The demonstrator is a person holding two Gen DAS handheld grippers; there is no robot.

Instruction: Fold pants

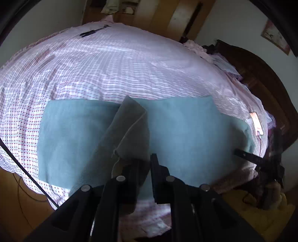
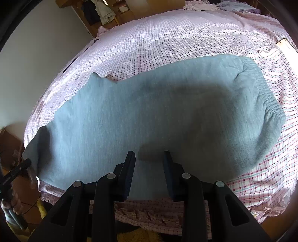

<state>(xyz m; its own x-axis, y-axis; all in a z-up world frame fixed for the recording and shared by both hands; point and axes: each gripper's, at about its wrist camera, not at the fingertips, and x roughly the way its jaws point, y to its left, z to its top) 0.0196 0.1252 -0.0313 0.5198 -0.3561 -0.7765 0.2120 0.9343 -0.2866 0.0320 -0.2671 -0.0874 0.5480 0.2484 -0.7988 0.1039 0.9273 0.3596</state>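
Observation:
Teal pants (image 2: pixel 167 111) lie spread across a checked bedsheet, elastic waistband (image 2: pixel 268 104) at the right in the right wrist view. My left gripper (image 1: pixel 143 160) is shut on the pants' leg end (image 1: pixel 130 126), lifted and bunched above the rest of the pants (image 1: pixel 186 134). In the right wrist view it shows at the far left (image 2: pixel 22 167) with the leg end raised. My right gripper (image 2: pixel 150 156) is open and empty, hovering over the near edge of the pants at mid-length. It shows in the left wrist view at the right (image 1: pixel 249 156).
The pink checked bed (image 1: pixel 111 65) fills both views. A phone (image 1: pixel 257 122) lies on the sheet right of the pants, also in the right wrist view (image 2: pixel 286 46). A dark wooden headboard (image 1: pixel 260 74) stands at the right. Clothes pile at the far end (image 2: pixel 214 4).

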